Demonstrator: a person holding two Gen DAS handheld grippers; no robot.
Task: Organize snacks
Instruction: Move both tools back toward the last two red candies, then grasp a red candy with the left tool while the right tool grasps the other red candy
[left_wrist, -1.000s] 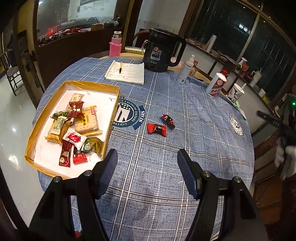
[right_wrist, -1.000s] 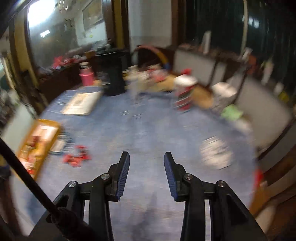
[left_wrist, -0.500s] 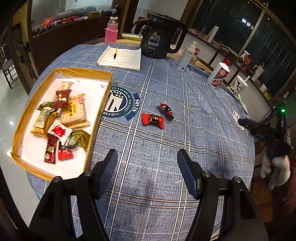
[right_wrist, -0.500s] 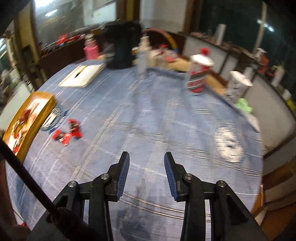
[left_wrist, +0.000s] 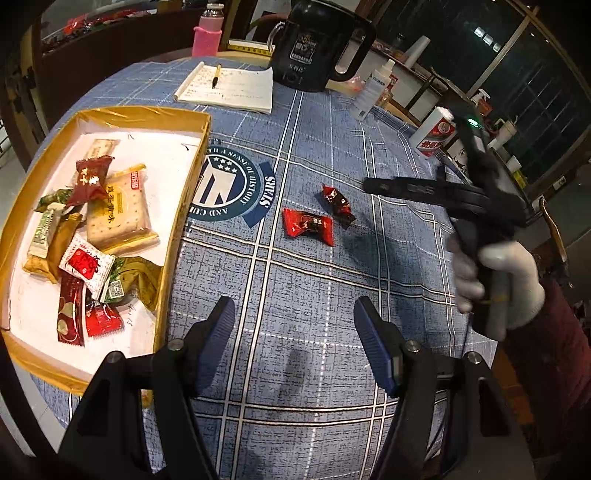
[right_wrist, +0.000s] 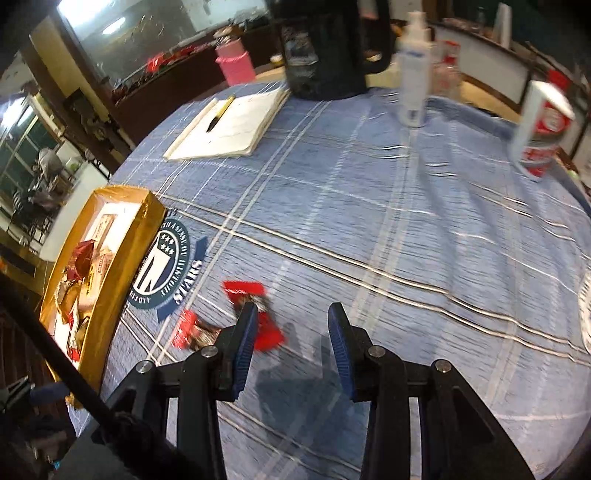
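Note:
Two red-wrapped candies lie side by side on the blue checked tablecloth, a bright red one (left_wrist: 307, 225) and a darker one (left_wrist: 338, 205). My left gripper (left_wrist: 295, 332) hangs open above the cloth, nearer the front edge than both candies, with nothing between its fingers. A gloved hand holds my right gripper (left_wrist: 373, 184) just right of the darker candy. In the right wrist view that gripper (right_wrist: 291, 325) is open and empty; one candy (right_wrist: 242, 288) sits partly behind its left finger and the other candy (right_wrist: 186, 328) lies further left. The gold-rimmed tray (left_wrist: 192, 177) at the left holds several wrapped snacks.
At the back of the table stand a notebook with a pen (left_wrist: 229, 86), a black kettle (left_wrist: 314, 44), a pink bottle (left_wrist: 207, 37), a white spray bottle (left_wrist: 373, 92) and a red-and-white bottle (left_wrist: 434, 134). The round table's edge curves close on the right.
My right gripper swung down and left across the table to the candies and came into the left wrist view. My left gripper sank a little closer to the cloth. Both stayed open.

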